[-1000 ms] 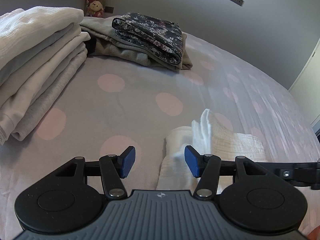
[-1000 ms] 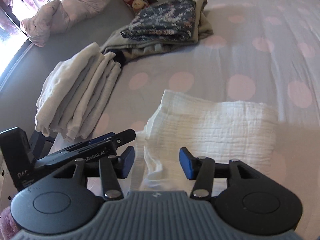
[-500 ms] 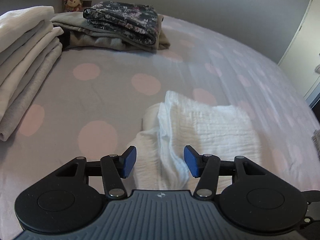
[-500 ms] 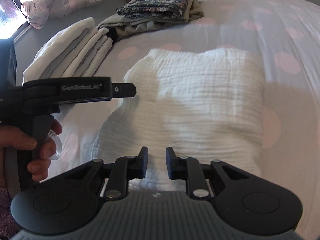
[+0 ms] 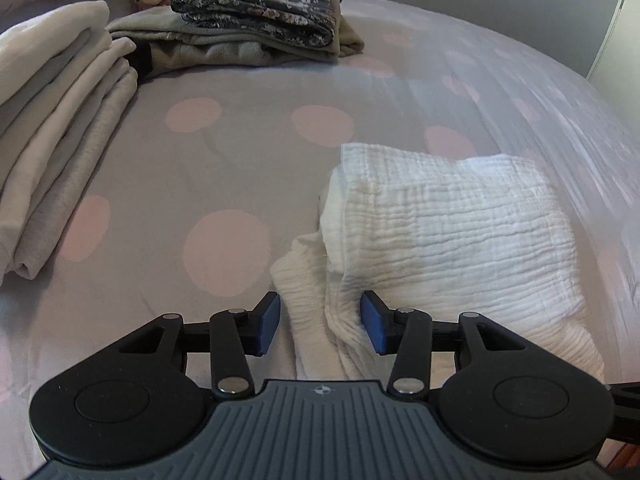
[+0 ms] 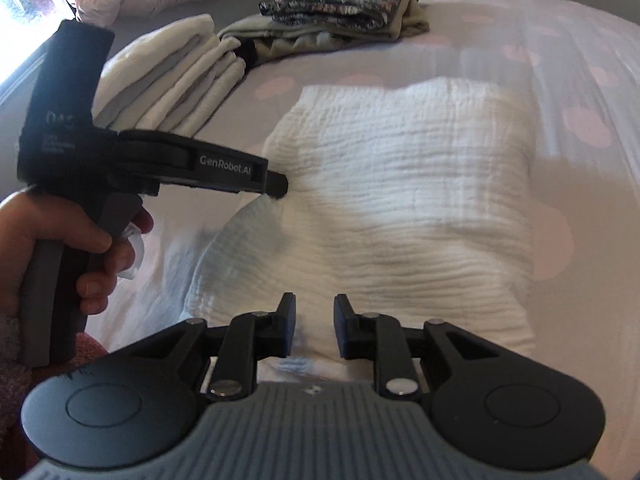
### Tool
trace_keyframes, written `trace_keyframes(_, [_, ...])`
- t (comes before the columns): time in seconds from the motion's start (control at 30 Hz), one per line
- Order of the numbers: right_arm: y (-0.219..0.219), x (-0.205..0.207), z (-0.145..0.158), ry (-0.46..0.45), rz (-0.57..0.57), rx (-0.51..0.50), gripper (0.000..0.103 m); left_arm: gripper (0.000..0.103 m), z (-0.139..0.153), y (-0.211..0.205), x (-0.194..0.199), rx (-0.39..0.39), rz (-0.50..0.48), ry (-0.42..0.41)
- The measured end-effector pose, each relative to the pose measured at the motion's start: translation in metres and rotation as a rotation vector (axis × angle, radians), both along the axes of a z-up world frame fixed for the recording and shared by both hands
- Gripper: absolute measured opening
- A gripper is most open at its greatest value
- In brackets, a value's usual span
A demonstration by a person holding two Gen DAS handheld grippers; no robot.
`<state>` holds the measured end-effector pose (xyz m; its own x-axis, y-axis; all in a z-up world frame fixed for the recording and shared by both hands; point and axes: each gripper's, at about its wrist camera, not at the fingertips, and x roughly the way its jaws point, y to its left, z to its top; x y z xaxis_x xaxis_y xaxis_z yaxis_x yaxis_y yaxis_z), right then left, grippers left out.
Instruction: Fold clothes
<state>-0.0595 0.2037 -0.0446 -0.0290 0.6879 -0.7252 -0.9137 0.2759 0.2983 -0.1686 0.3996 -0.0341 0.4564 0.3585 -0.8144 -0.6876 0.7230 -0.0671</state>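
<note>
White crinkled cloth (image 5: 452,232) lies on the bed (image 5: 248,152) already folded into a thick pad, loose layered edges sticking out at its 7 o'clock corner. Two finished stacks sit further back: pale pile (image 5: 52,128) at 9 o'clock, floral-and-tan pile (image 5: 260,28) at 12 o'clock. So most looks done; left, I'd judge, is one more fold or tidy of the white cloth, then stacking it. Left tongs (image 5: 320,322) are spread wide, holding nothing, straddling the loose edges. Right tongs (image 6: 315,330) sit over the near edge of the cloth (image 6: 400,200), jaws a narrow gap apart, nothing clearly pinched; cloth may run under them. Versus half a second ago: left tongs shifted, cloth now more to the right of view; right tongs' gap slightly wider; a second ago they were wide open.
</note>
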Motion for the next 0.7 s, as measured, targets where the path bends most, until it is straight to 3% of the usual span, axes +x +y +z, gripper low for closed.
trace_keyframes(0.03, [-0.004, 0.002, 0.008, -0.023, -0.002, 0.022, 0.026, 0.043, 0.005, -0.002, -0.001, 0.021, 0.007, -0.019])
trace_keyframes(0.1, [-0.007, 0.008, 0.022, -0.087, -0.025, 0.054, 0.039, 0.043, 0.015, -0.004, -0.004, 0.046, 0.014, -0.075])
trace_keyframes(0.2, [-0.002, 0.021, 0.036, -0.208, -0.063, 0.062, 0.039, 0.043, 0.022, -0.004, -0.002, 0.041, 0.003, -0.160])
trace_keyframes(0.3, [0.007, 0.038, 0.038, -0.246, -0.096, 0.070, 0.038, 0.047, 0.020, -0.005, 0.005, 0.031, -0.017, -0.179])
trace_keyframes(0.43, [0.026, 0.056, 0.030, -0.276, -0.118, 0.083, 0.038, 0.047, 0.013, -0.009, 0.016, 0.034, -0.064, -0.163])
trace_keyframes(0.57, [0.046, 0.065, 0.010, -0.264, -0.114, 0.019, 0.038, 0.046, -0.001, -0.007, 0.026, 0.026, -0.066, -0.101])
trace_keyframes(0.7, [0.062, 0.069, -0.012, -0.262, -0.095, -0.040, 0.038, 0.047, -0.018, 0.007, 0.029, -0.050, -0.042, -0.056])
